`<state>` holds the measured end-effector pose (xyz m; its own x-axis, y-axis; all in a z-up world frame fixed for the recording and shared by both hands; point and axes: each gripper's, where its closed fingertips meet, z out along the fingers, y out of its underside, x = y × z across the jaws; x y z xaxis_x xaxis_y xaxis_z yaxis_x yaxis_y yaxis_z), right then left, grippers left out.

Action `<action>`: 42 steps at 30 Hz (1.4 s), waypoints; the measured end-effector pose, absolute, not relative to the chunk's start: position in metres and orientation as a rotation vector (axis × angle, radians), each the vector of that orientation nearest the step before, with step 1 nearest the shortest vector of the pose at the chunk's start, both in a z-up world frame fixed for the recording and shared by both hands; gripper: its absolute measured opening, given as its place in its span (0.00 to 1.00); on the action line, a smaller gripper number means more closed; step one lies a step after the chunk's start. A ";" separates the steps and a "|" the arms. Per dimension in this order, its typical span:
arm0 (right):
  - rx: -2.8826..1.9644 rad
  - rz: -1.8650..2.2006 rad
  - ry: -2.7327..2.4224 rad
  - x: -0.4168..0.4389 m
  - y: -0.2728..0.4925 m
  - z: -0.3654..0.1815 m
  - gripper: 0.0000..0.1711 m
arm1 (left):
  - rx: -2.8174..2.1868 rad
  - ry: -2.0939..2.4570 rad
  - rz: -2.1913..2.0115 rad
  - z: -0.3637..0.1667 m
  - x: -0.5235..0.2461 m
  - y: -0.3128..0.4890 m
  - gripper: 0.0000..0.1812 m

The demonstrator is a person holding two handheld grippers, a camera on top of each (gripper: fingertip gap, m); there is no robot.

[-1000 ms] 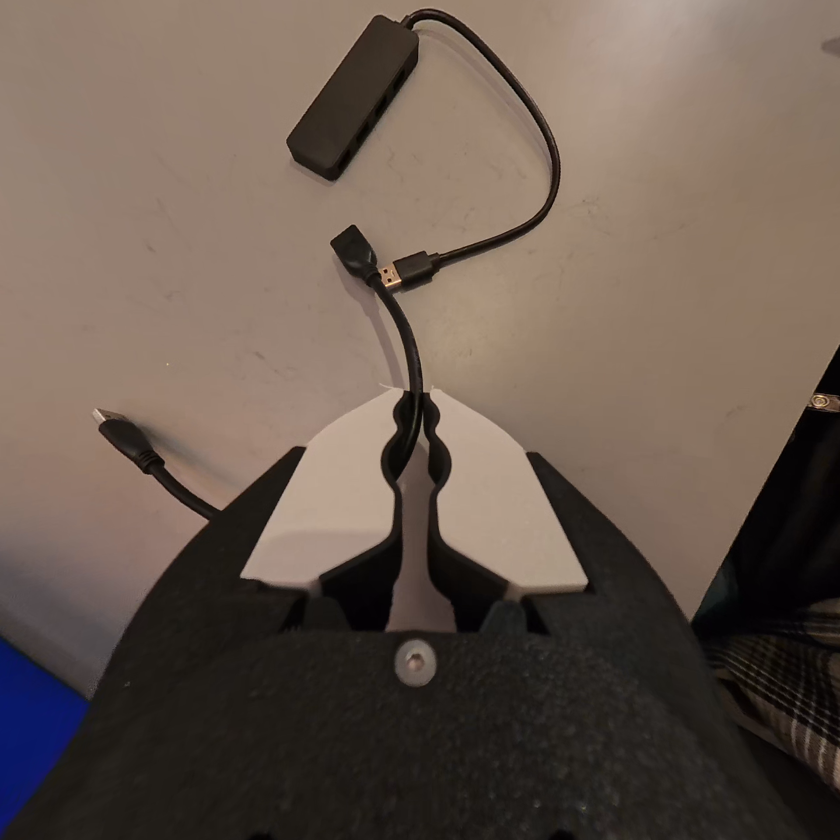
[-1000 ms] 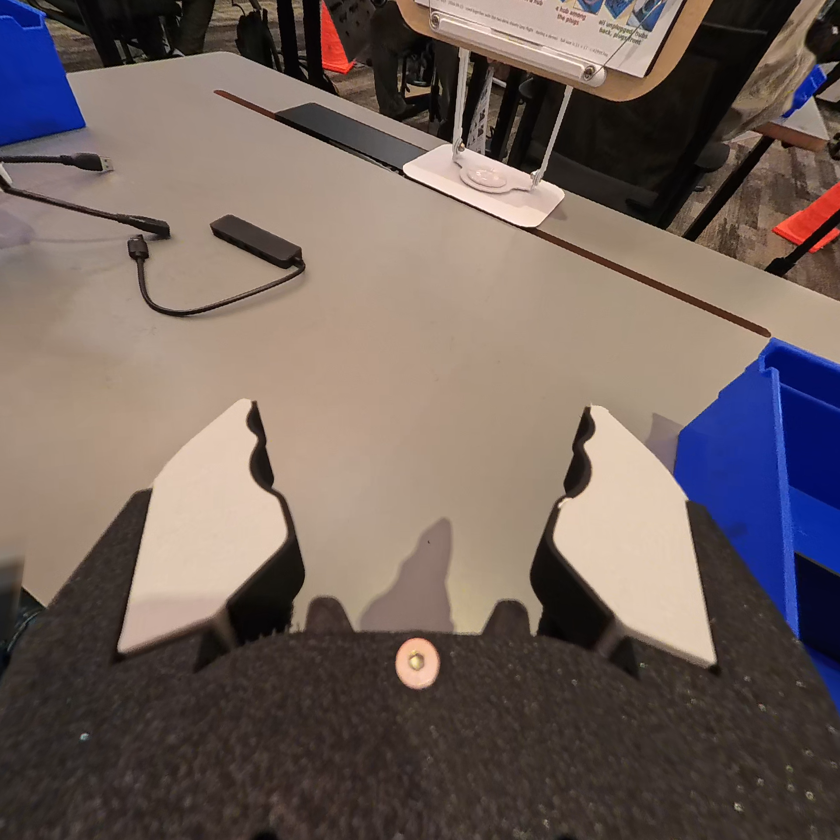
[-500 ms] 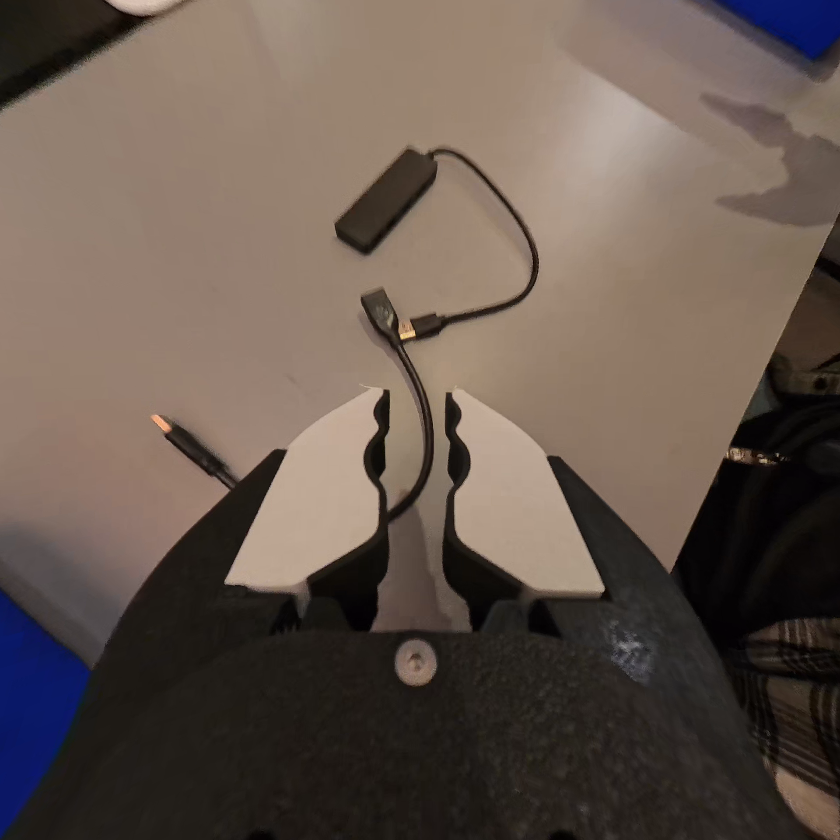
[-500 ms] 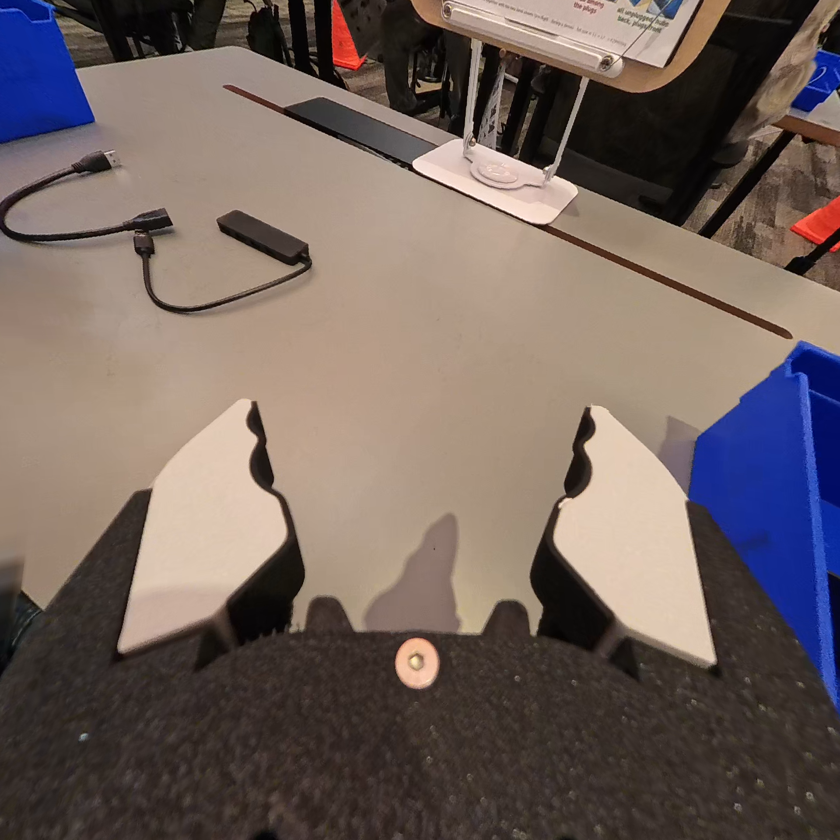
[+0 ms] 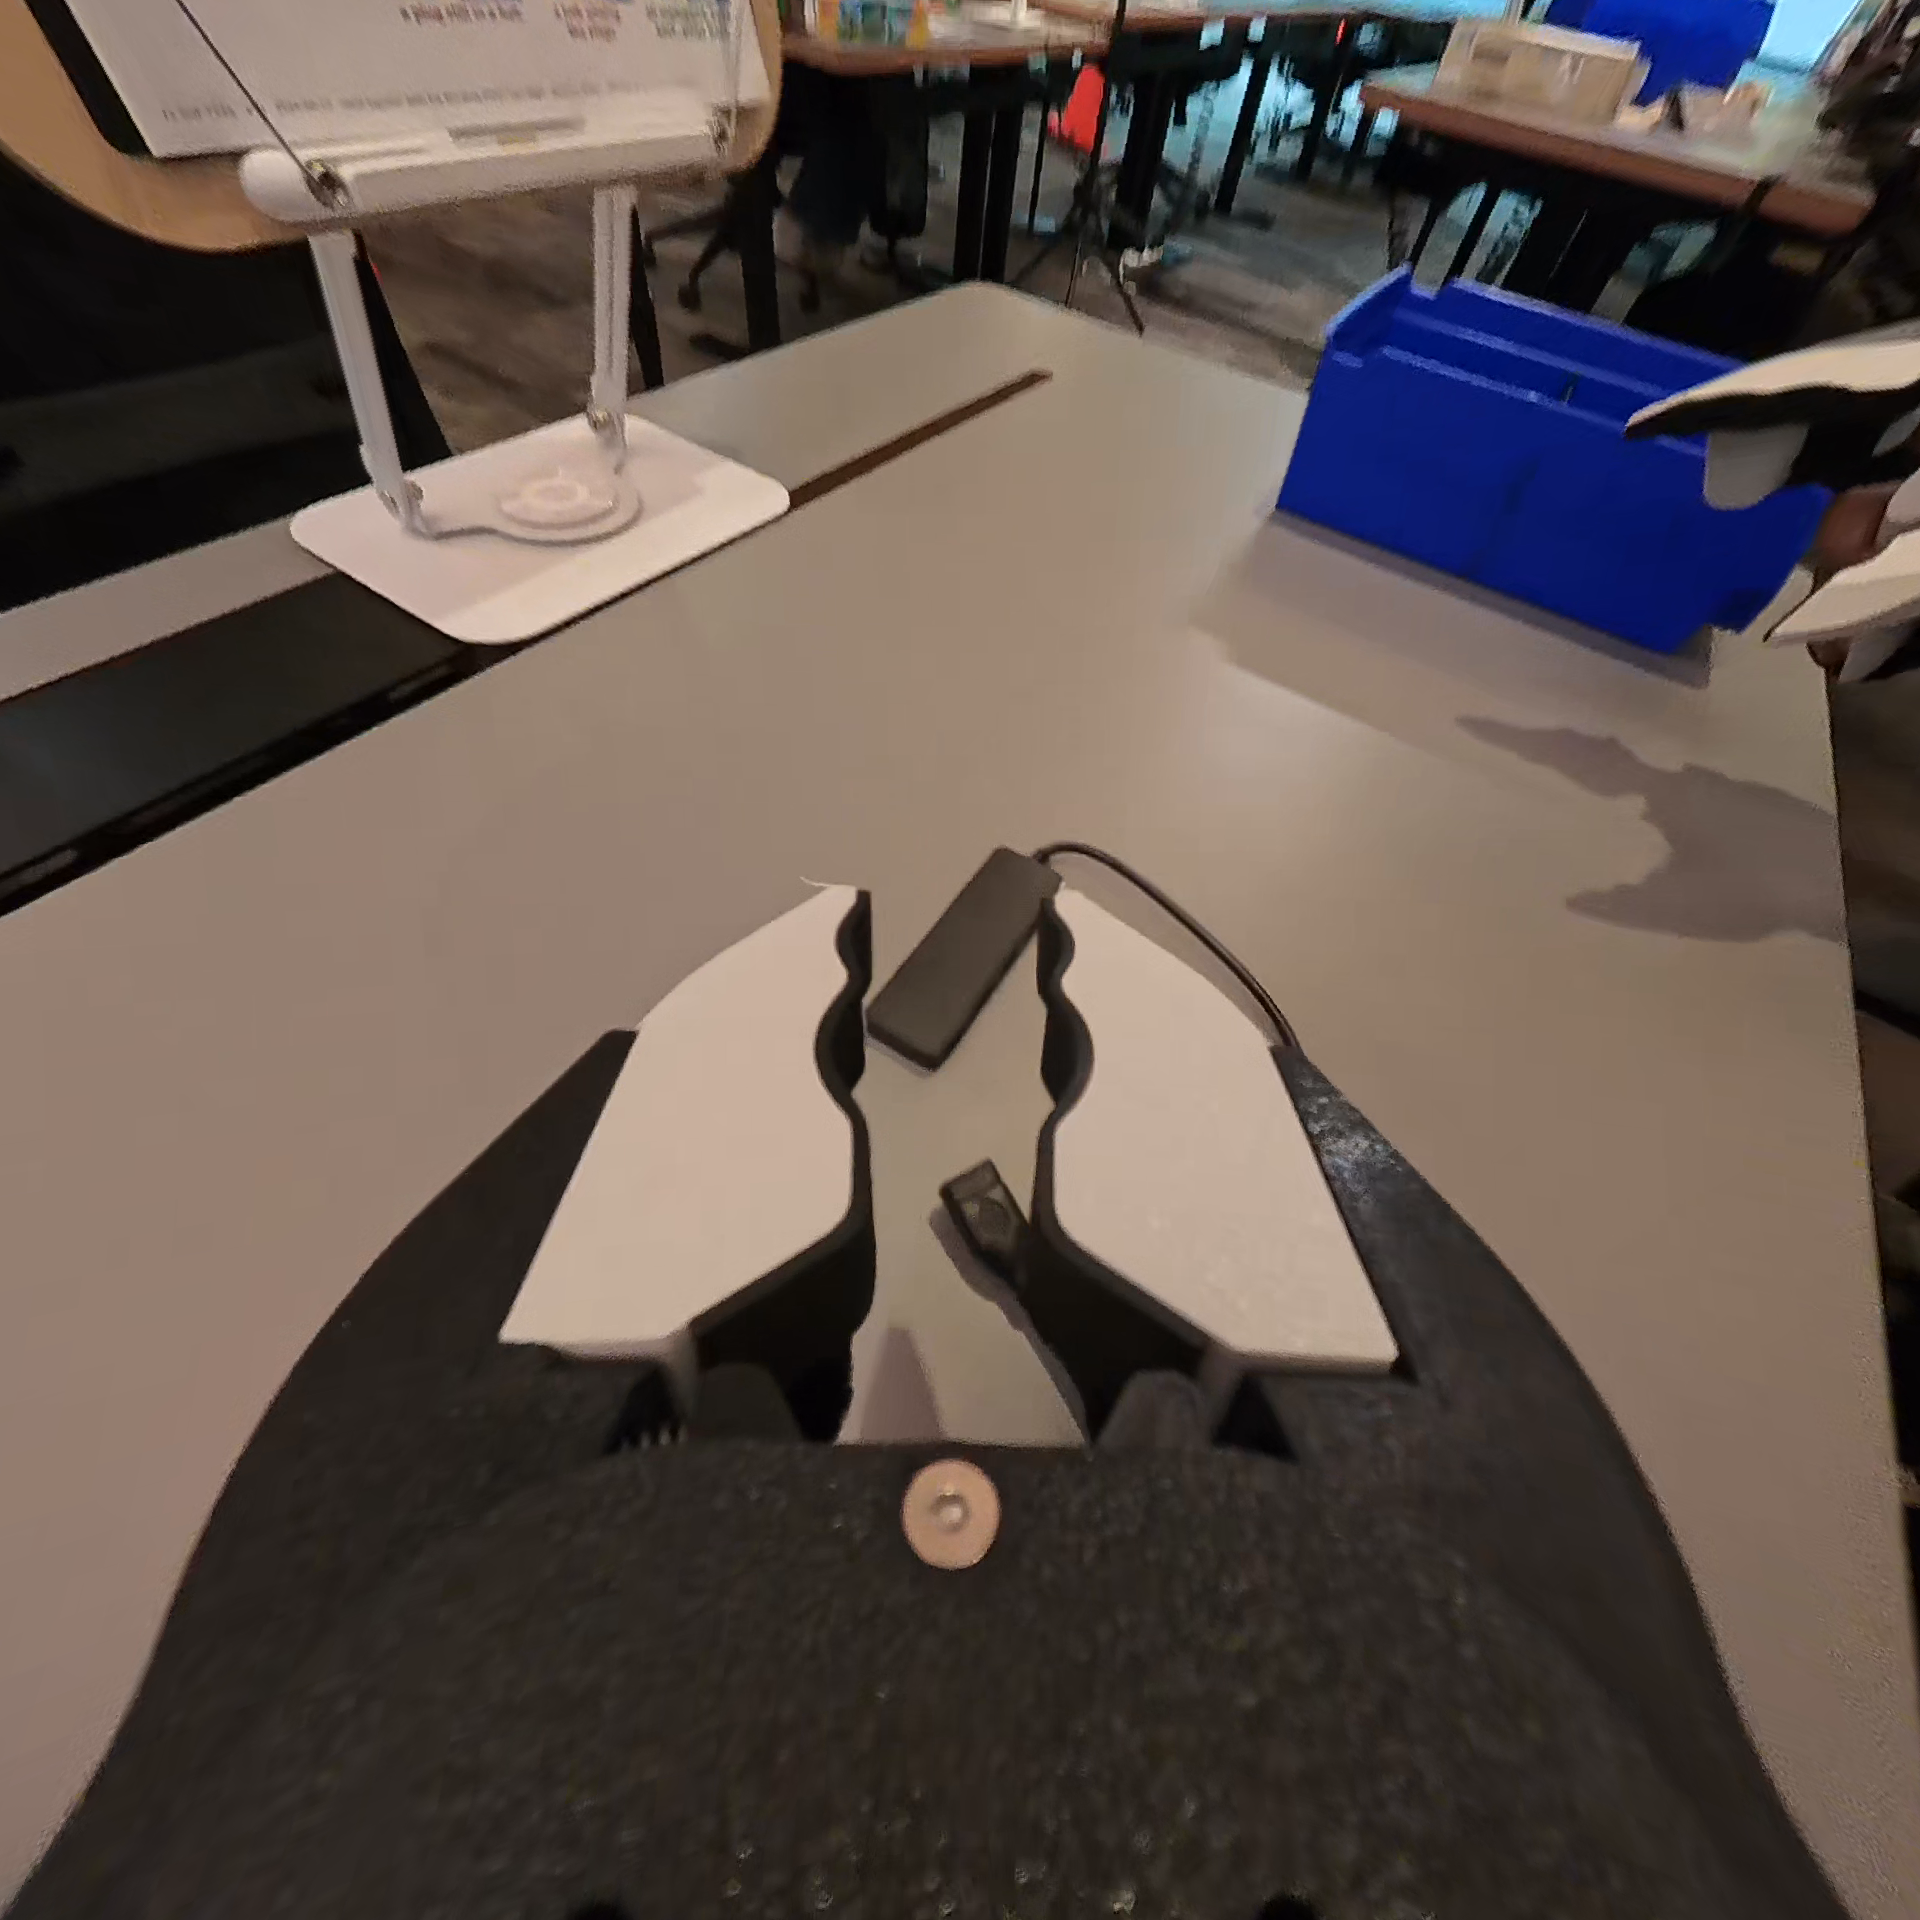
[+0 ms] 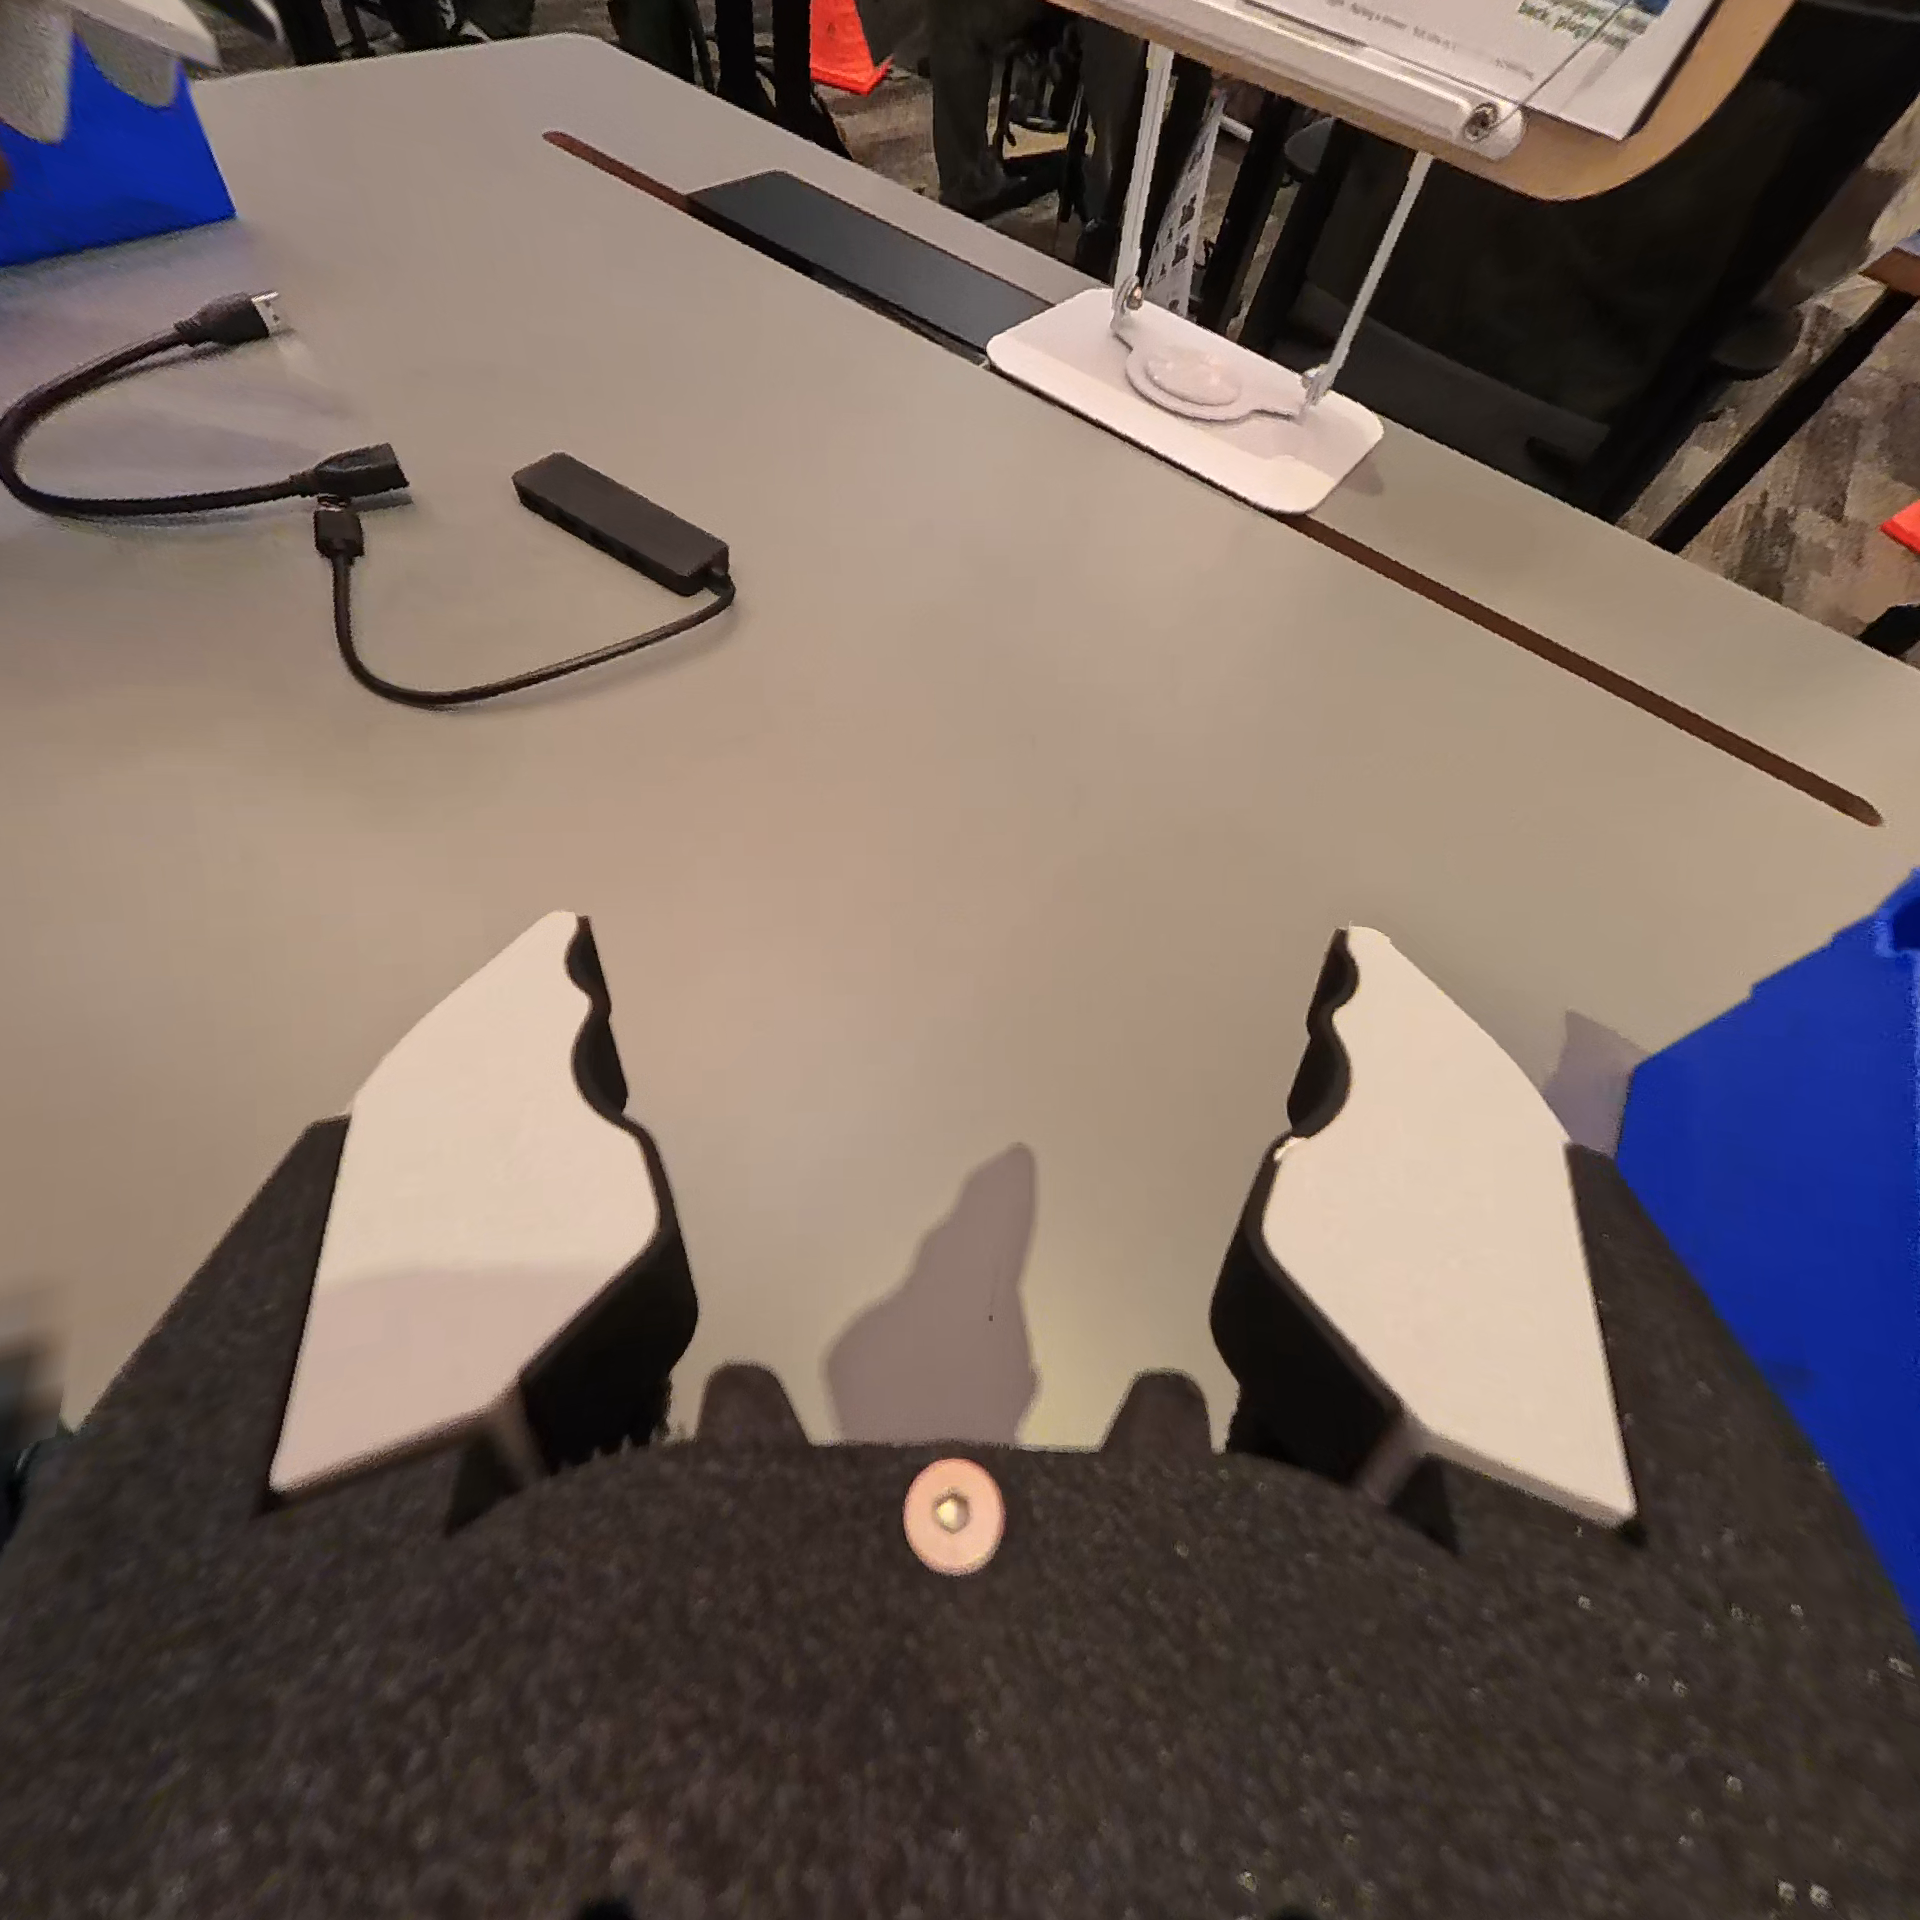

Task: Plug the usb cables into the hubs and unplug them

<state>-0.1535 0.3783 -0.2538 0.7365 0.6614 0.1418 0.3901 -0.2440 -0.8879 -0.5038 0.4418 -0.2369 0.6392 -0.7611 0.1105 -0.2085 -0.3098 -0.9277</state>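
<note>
The left gripper [image 5: 951, 935] stands partly spread and pinches nothing; it hangs above the bench [image 5: 520, 831] with the hub [image 5: 961, 961] seen through the gap between its fingers. Nearer its palm, the black socket end [image 5: 985, 1214] of the extension cable shows beside the right finger. The right gripper [image 6: 961, 945] is spread wide and empty, well apart from the task's things, over bare bench close to a blue bin [image 6: 1808, 1195].

From the right wrist view the layout is clearer. The hub [image 6: 621, 523] lies flat, its own short lead [image 6: 499, 681] curving round to a plug [image 6: 338, 532] that lies just beside the extension cable [image 6: 125, 499] and its socket end [image 6: 364, 470] — close, but whether they touch I cannot tell. The extension cable's metal plug [image 6: 237, 317] lies farther off, near a second blue bin [image 6: 114, 177]. Nothing appears plugged in.

The hub looks light, stiff and smooth, so it would likely slide under a push; one gripper should pin it across its narrow sides. The cables look soft and springy — best gripped on the hard moulded plug body, just behind the metal tip, not on the cord. A white stand [image 6: 1195, 400] sits at the far edge.
</note>
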 end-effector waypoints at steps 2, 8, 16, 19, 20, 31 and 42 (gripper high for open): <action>-1.878 0.331 -0.829 -0.159 0.383 -0.256 0.73 | -1.800 0.737 -0.711 -0.240 -0.505 0.448 0.16; -1.881 0.339 -0.920 -0.183 0.404 -0.267 0.72 | -1.768 0.764 -0.718 -0.250 -0.509 0.439 0.16; -1.845 0.421 -1.017 -0.233 0.438 -0.280 0.72 | -1.764 0.800 -0.740 -0.251 -0.502 0.432 0.17; -1.823 0.456 -1.055 -0.251 0.447 -0.283 0.71 | -1.757 0.783 -0.741 -0.250 -0.506 0.434 0.17; -1.820 0.474 -1.066 -0.257 0.449 -0.284 0.71 | -1.756 0.773 -0.745 -0.250 -0.507 0.435 0.17; -1.699 0.525 -1.422 -0.330 0.469 -0.300 0.64 | -1.789 0.736 -0.714 -0.254 -0.521 0.442 0.17; -1.628 0.669 -1.795 -0.404 0.483 -0.334 0.46 | -1.804 0.705 -0.710 -0.257 -0.532 0.446 0.16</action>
<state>-0.4037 0.4826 -0.3341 -0.0510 0.9929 0.1074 0.6803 0.1133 -0.7241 -0.5316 0.4459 -0.2565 0.6535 -0.7436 0.1417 -0.1368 -0.3001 -0.9441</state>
